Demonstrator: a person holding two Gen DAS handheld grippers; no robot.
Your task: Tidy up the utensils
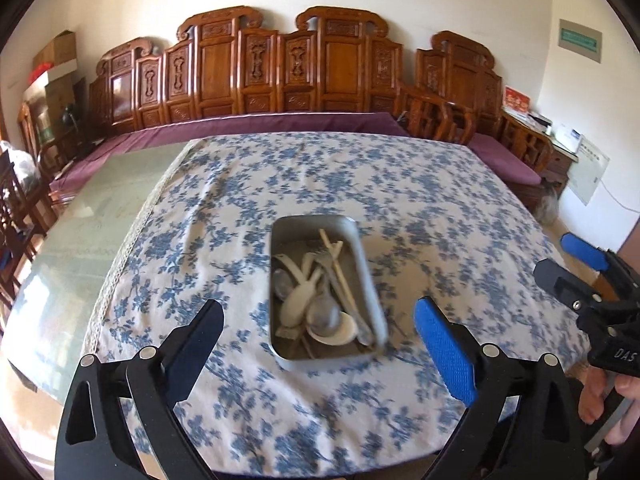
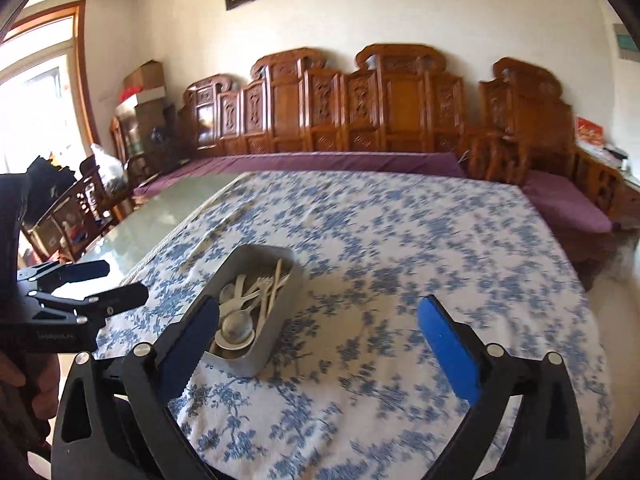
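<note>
A grey metal tray (image 1: 374,280) sits on the blue floral tablecloth (image 1: 280,172). It holds a pile of utensils (image 1: 320,300): white ceramic spoons, metal spoons, a fork and pale chopsticks. My left gripper (image 1: 320,320) is open and empty, held just in front of the tray. In the right wrist view the tray (image 2: 280,316) lies to the left, with the same utensils (image 2: 248,304) inside. My right gripper (image 2: 320,320) is open and empty over bare cloth, to the right of the tray. The right gripper also shows in the left wrist view (image 1: 560,264), and the left gripper shows in the right wrist view (image 2: 120,284).
The tablecloth (image 2: 420,240) covers most of a glass-topped table (image 1: 92,216), whose left strip is bare. A carved wooden bench (image 1: 280,68) with a purple cushion runs behind the table. Wooden chairs (image 2: 76,208) stand at the left.
</note>
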